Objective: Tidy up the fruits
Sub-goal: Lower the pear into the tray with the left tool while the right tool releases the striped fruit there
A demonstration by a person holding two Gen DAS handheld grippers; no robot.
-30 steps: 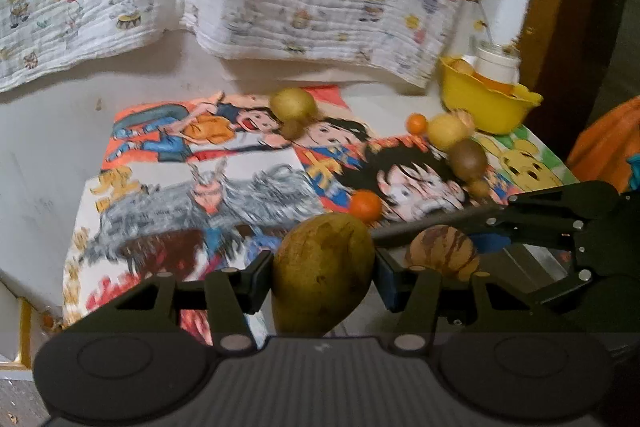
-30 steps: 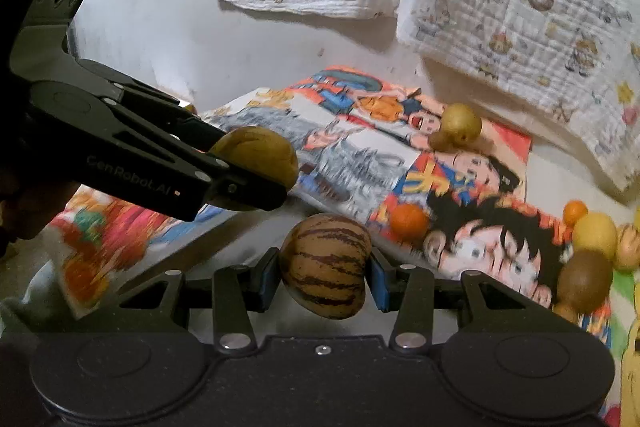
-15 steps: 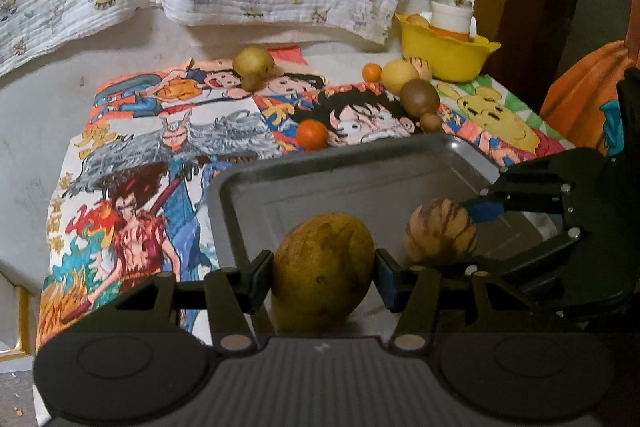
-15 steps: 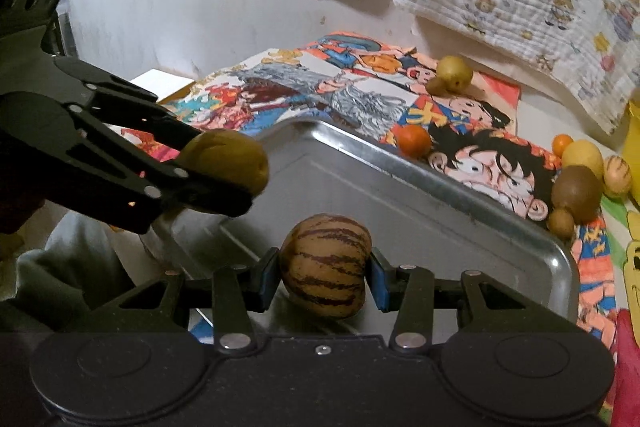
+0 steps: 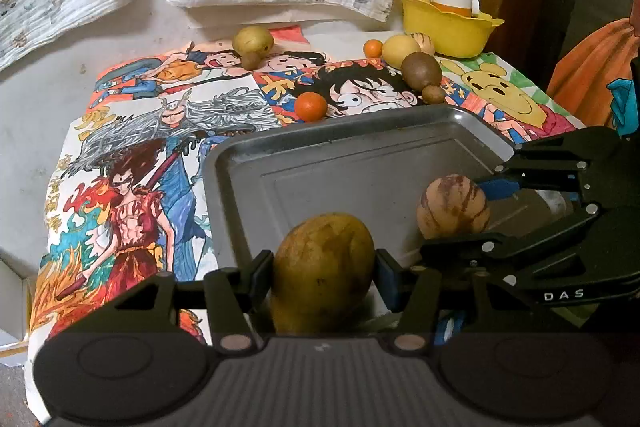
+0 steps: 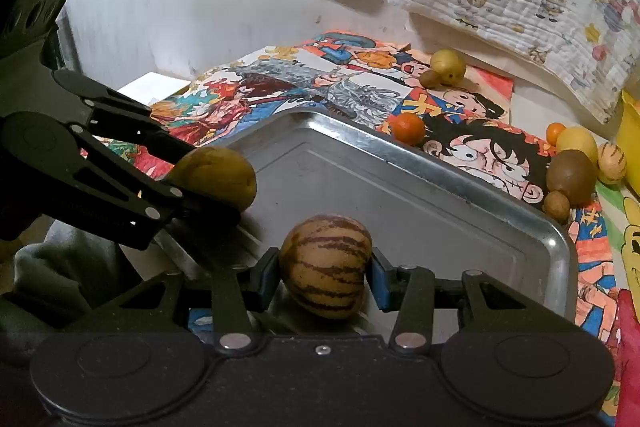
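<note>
Left claw [image 5: 324, 267]: clamped on a yellow-brown mango [image 5: 323, 271], both pads pressed against its sides, poised over the near part of the metal tray [image 5: 248, 163].
Right claw [image 6: 325, 273]: gripping a striped melon-like fruit [image 6: 325, 265] by its flanks, also over the tray; from the left wrist it shows at 3 o'clock of the mango.
Step in hand: judged to be setting both fruits down inside the tray.
Doing it well: lower each fruit until its underside meets the tray floor before loosening the grip, since both are rounded and likely to roll. Place them apart from each other, away from the raised rim, long side down.
Still loose on the table [image 5: 48, 79]: an orange [image 5: 311, 106] just beyond the tray's far rim at 12 o'clock; a brown kiwi-like fruit [image 5: 421, 69] with smaller fruits near it at 1 o'clock; a yellowish fruit [image 5: 253, 39] at 11 o'clock.
Edges: the tray's far rim sits just beside the orange; its right corner is hidden behind the right claw in the left wrist view.
Open room: the tray floor is bare ahead of both fruits, so there is space further in. The two claws are close together; parting them sideways on release looks safer than crossing.
Yellow bowl [image 5: 448, 25]: well apart at 1 o'clock, near the wall.
</note>
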